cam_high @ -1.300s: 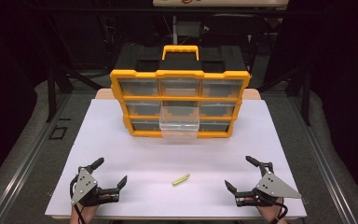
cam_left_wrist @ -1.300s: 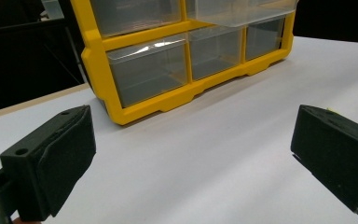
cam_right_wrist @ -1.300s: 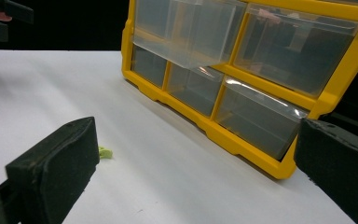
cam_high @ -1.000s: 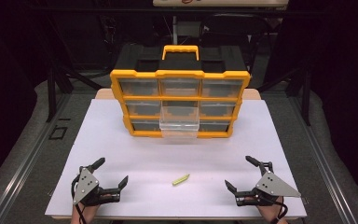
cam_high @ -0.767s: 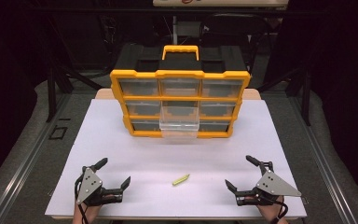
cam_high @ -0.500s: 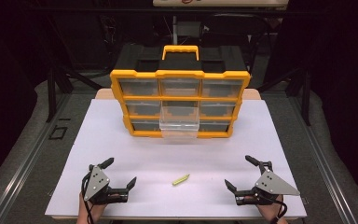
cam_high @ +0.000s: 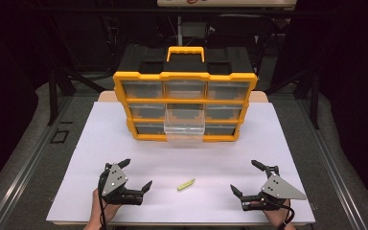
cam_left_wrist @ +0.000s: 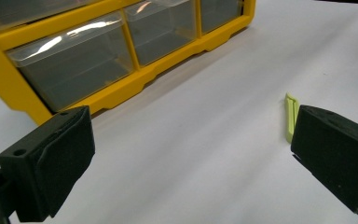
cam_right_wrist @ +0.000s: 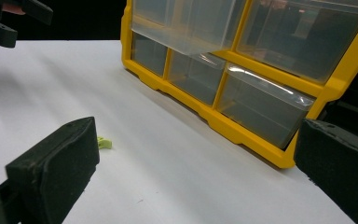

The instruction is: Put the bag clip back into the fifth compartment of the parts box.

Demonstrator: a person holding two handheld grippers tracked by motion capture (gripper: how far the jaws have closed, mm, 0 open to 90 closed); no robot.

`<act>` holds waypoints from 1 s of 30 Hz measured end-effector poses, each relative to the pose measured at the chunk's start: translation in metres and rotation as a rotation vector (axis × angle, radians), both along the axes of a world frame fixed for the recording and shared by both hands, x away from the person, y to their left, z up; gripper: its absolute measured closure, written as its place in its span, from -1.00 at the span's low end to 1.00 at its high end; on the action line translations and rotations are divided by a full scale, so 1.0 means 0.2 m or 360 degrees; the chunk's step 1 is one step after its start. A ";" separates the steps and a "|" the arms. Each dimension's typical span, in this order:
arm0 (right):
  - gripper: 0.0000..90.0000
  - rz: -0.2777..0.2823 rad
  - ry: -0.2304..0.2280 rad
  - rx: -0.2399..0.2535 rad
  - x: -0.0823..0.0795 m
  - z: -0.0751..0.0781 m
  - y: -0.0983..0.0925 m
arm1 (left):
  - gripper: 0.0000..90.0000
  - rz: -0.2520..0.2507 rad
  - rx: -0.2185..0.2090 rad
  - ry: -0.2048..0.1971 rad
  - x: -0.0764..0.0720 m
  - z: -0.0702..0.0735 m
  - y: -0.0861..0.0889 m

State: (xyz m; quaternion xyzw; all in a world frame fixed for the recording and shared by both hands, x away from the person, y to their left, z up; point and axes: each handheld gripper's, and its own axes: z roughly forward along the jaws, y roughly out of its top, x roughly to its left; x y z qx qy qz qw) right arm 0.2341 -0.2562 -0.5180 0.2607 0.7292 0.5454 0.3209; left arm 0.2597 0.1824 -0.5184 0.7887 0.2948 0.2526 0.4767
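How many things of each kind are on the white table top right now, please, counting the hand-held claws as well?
Yellow drawer organiser: 1, its middle clear drawer pulled out
Small yellow-green stick: 1
Hand-held claws: 2, the left claw and the right claw, both open
Total: 4

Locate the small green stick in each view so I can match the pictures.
High view: the green stick lies on the white table sheet, between the two grippers.
Left gripper view: at right, beside the right-hand jaw.
Right gripper view: its tip shows past the left-hand jaw.
Shared landmark: the yellow drawer organiser.
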 end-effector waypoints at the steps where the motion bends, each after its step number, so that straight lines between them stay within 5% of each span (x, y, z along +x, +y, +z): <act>1: -1.00 0.0001 0.0001 -0.0003 0.00 0.00 0.00 | -1.00 -0.0004 0.0007 0.0007 0.00 0.00 -0.01; 30: -1.00 -0.0009 0.0034 -0.0020 0.01 -0.01 -0.01 | -1.00 -0.0084 0.0209 0.0113 0.08 0.08 -0.25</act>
